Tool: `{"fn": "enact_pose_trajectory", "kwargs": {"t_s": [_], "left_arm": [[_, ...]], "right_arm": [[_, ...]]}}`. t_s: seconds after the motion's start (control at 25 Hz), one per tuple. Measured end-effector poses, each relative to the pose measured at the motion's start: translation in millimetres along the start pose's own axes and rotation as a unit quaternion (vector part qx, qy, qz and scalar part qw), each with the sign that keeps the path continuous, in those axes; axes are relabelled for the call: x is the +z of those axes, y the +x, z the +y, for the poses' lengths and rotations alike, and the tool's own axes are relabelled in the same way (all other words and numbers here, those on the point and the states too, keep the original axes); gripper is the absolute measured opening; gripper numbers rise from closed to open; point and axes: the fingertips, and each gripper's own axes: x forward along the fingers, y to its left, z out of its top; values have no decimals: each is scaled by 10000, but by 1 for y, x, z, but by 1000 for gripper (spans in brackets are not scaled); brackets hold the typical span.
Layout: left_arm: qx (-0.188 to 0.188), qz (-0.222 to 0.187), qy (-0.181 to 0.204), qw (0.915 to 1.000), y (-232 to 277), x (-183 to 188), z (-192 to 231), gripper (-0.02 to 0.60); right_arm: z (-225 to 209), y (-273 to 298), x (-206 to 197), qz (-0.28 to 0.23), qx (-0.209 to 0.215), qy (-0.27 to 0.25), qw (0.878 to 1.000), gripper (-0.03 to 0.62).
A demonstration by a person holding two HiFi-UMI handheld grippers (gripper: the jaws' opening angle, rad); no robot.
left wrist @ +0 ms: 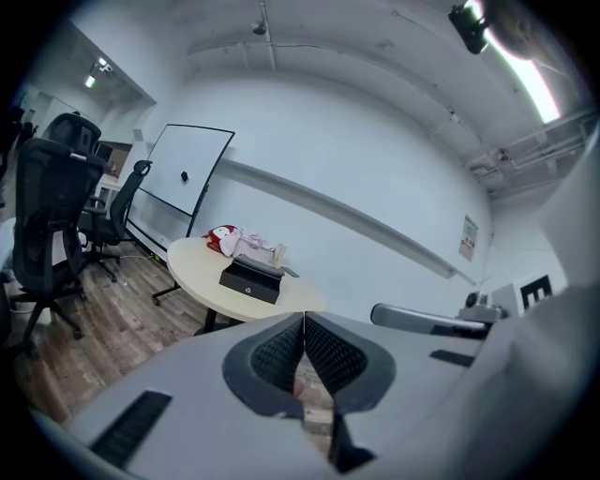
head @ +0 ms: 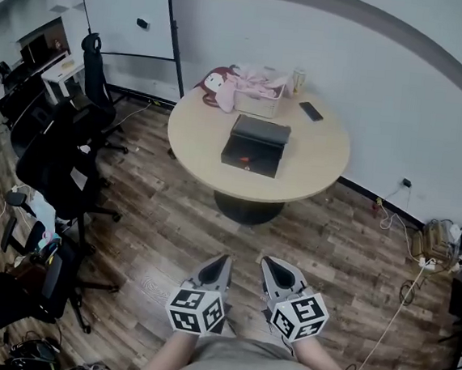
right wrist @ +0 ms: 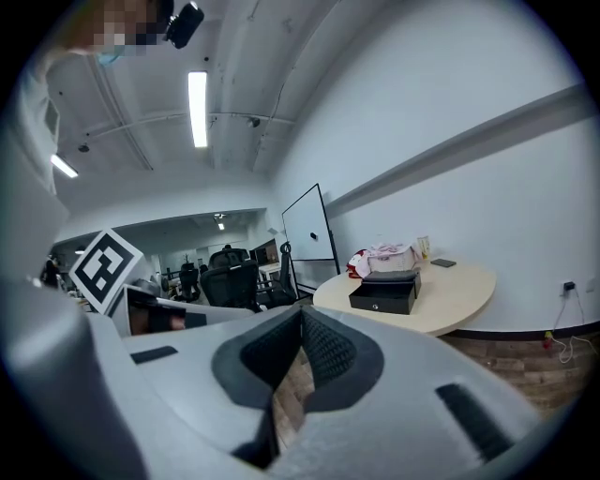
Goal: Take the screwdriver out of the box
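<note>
A black box (head: 255, 146) with its lid down stands in the middle of a round beige table (head: 313, 176) across the room; it also shows in the left gripper view as the box (left wrist: 251, 279) and in the right gripper view as the box (right wrist: 386, 292). No screwdriver is in sight. My left gripper (head: 224, 260) and right gripper (head: 267, 262) hang side by side over the wooden floor, well short of the table, pointing toward it. The left gripper (left wrist: 304, 320) has its pads pressed together on nothing. The right gripper (right wrist: 302, 310) is likewise shut and empty.
On the table's far side lie a pink plush toy (head: 225, 82), a pale basket (head: 259, 103), a cup (head: 298, 81) and a phone (head: 310, 110). Black office chairs (head: 62, 164) crowd the left. A whiteboard (head: 130, 12) stands behind. Cables and a socket strip (head: 427, 256) lie at right.
</note>
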Motion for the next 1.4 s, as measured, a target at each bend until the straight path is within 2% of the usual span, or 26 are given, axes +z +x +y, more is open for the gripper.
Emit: {"fn": "enact_pose_trajectory", "kwargs": {"t_s": [0.36,0.8,1.04,1.4], "left_arm": [[-205,114,96,9997,53,49,59,5],[-286,274,-17,9992,87,70,128,5],[-246,376,-101,9989,102,73,147,5],[-286,447,-79,9986,157,87,161,5]], "right_arm": [[-11,91,29,-65,-105,-12,9999,0],[-15,165,30,14,-341,55,9994,0],[-23,180,31,81,-431,142,9989,0],[-72,216,41,42,-528,204,9984,0]]}}
